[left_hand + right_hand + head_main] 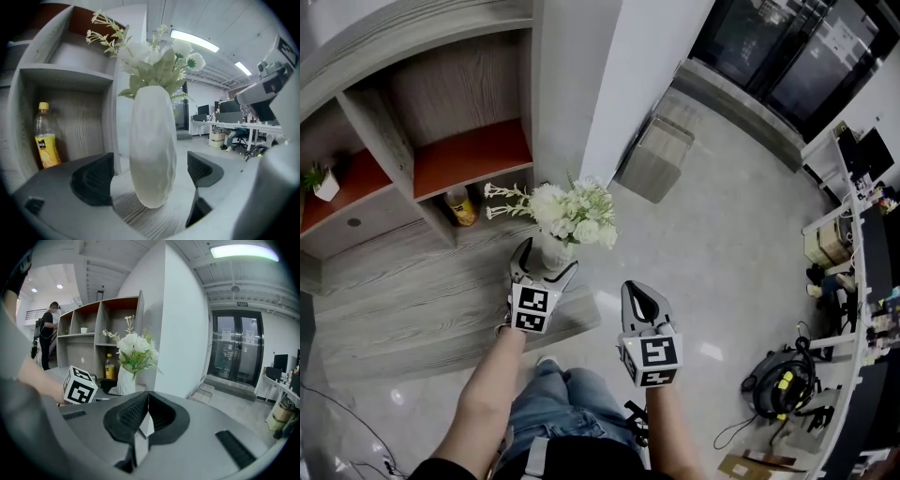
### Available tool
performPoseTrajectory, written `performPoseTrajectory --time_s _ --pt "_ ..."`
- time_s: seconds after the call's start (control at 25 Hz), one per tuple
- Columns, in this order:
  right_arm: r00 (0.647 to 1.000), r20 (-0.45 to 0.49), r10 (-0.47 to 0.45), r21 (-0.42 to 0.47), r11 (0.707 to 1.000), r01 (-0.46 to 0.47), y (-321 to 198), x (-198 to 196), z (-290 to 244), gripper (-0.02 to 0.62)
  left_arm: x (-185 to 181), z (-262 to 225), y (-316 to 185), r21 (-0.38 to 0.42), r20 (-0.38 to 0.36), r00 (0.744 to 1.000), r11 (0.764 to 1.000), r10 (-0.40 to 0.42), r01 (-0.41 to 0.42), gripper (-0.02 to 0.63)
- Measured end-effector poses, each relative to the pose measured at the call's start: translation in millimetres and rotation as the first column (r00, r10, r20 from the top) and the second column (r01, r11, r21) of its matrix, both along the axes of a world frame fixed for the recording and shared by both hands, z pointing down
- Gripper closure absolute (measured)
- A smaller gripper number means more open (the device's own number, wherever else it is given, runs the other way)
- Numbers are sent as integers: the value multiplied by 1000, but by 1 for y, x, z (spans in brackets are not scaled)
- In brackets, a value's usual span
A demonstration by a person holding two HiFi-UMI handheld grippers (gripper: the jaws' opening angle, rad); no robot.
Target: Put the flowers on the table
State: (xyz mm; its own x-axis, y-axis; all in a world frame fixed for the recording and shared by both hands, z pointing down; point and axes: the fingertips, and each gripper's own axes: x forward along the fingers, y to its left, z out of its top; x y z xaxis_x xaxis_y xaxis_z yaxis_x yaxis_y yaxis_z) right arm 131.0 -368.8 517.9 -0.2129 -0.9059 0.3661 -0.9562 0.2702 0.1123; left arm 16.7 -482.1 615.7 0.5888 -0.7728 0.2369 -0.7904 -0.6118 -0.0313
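So: left gripper (544, 265) is wide open and straddling the white vase (152, 140). One pad sits on each side, with a clear gap on both, so nothing is clamped. The vase is dead centre between the jaws, upright, long axis vertical. Its base looks to be resting on the grey wood-grain tabletop (412, 300). The flowers (572, 214) spread out above the gripper, white blooms with a few sprigs leaning toward the shelf unit (469, 155).

Key relation: the vase lies straight ahead along the left gripper's axis, low in the jaw opening. Any exit has to be straight back along that axis. Sideways drift would put a pad against the vase wall, and it looks tall, narrow-footed and top-heavy.

Right gripper (639, 298) is closed on nothing, pads meeting tip to tip. It hangs beside the left one, out over the floor (712, 244) and off the tabletop edge. It's well clear of the vase, so the left is the nearer one by far.

Surface: flat laminate, bare around the vase. The vase stands close to the tabletop's front corner, next to the white wall column, so margin on that side looks slim. A yellow drink bottle (462, 206) stands in the shelf cubby just behind, apart from the vase.

Room: open office. Glass doors beyond the column, desks and cabling off to the right, and a person (47, 338) standing far back by the shelves.

My read: placement looks done, and only the retreat is left.
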Motion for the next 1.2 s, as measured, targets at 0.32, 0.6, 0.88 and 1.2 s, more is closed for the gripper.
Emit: performPoseTrajectory --time_s 0.32,0.6,0.88,1.2 --pt "996 68 -53 27 998 51 12 3 -36 580 -15 -38 18 26 0 997 997 -75 75 132" --pt "993 97 -72 69 996 65 15 5 -73 580 -24 -79 38 56 -4 995 993 -104 104 132" --pt "990 96 -106 99 990 96 8 2 -104 580 -36 -103 49 68 8 995 992 -103 103 133" --pt "994 23 -108 185 977 102 -6 -1 -136 580 -44 -149 56 127 4 996 988 -89 88 133"
